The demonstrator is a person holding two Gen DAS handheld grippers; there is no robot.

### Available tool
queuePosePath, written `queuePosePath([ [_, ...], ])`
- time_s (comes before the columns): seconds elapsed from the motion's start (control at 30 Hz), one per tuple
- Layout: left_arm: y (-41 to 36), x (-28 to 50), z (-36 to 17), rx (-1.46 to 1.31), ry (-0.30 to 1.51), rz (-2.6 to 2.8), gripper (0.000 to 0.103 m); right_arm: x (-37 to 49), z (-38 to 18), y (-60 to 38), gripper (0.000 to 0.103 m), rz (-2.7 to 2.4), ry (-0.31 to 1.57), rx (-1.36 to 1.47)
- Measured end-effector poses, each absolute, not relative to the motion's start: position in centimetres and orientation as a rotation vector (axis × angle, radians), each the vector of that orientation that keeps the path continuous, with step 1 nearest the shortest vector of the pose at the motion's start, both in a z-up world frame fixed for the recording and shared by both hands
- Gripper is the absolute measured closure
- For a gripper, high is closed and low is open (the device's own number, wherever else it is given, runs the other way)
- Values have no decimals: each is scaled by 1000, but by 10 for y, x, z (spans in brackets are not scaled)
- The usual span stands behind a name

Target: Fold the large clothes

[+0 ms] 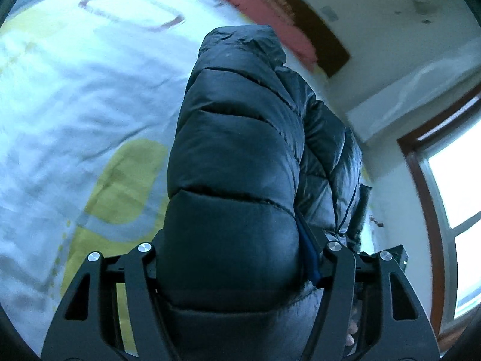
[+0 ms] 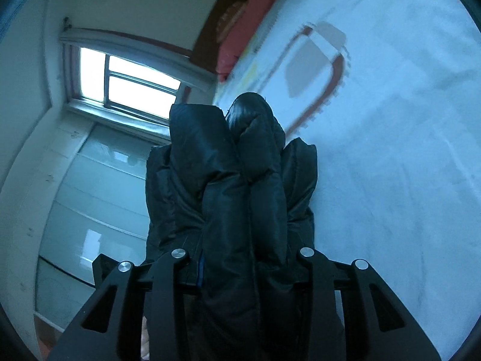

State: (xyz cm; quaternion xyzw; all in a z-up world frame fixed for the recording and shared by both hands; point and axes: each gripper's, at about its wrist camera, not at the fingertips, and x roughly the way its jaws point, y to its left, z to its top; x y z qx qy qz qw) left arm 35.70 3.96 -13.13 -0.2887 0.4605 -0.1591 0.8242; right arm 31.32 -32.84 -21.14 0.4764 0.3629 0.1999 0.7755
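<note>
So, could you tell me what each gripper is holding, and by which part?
Both the left gripper and right gripper clamp thick bunched folds of the dark quilted puffer jacket; which part cannot be told.

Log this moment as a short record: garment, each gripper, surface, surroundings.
garment: dark quilted puffer jacket, bunched and lifted
left gripper: shut on the jacket
right gripper: shut on the jacket, folds bulging between its fingers
surface: bed sheet, white with yellow patches and reddish outlines
surroundings: pink pillow at the headboard; window in the wall
</note>
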Motion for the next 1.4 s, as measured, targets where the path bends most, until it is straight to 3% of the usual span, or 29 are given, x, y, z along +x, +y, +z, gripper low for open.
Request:
queuePosePath([
  [0.27, 35, 365, -154, -603, 970, -317, 31, 314, -218, -331, 67, 416, 813, 1020],
  [0.33, 37, 364, -152, -614, 971, -341, 29, 313, -215, -331, 63, 418, 822, 1008],
  [0.5, 61, 350, -142, -669, 970, -403, 23, 311, -192, -335, 33, 424, 847, 904],
  [0.7, 90, 359, -132, -737, 917, -420, 16, 325, -170, -350, 26, 421, 820, 888],
  [0.93, 77, 398, -134, -701, 967, -370, 18, 365, -183, -352, 26, 389, 862, 970],
  [0.97, 72, 404, -136, -682, 992, -346, 22, 368, -190, -354, 33, 361, 873, 991],
  [1.0, 70, 406, -138, -673, 1005, -340, 27, 368, -196, -356, 47, 361, 880, 1007],
  [1.1, 61, 413, -141, -627, 1026, -322, 35, 372, -210, -357, 61, 355, 905, 1043],
  [1.4, 51, 416, -153, -575, 1056, -300, 34, 372, -228, -359, 63, 375, 928, 1123],
])
